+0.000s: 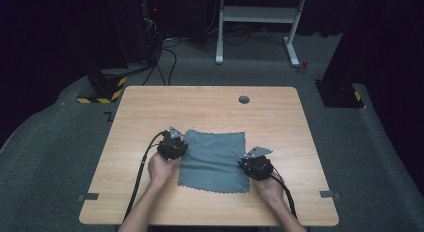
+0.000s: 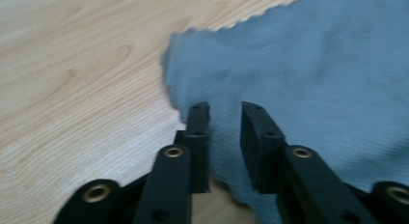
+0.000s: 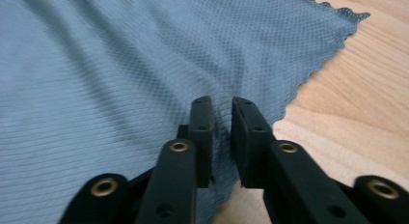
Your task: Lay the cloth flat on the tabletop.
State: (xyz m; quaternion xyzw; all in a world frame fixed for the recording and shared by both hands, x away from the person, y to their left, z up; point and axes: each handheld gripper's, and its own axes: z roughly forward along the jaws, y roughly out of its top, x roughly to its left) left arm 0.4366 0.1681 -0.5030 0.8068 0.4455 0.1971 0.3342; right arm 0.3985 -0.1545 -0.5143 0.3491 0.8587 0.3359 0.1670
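Observation:
A grey-blue cloth (image 1: 212, 159) with scalloped edges lies flat on the wooden table (image 1: 210, 107), near the front. My left gripper (image 1: 181, 148) rests at the cloth's left edge, close to its far left corner. In the left gripper view its jaws (image 2: 225, 110) stand apart, tips down on the cloth (image 2: 313, 64) just inside the edge, with cloth showing in the gap. My right gripper (image 1: 246, 165) sits at the cloth's right edge. Its jaws (image 3: 222, 105) leave a narrow gap, and the cloth (image 3: 120, 64) wrinkles toward them.
A round cable hole (image 1: 243, 99) sits near the table's far edge. Bits of grey tape (image 1: 88, 196) (image 1: 327, 194) mark the front corners. Behind the table, on the carpet, stand a white desk frame (image 1: 257, 14), cables and dark stands.

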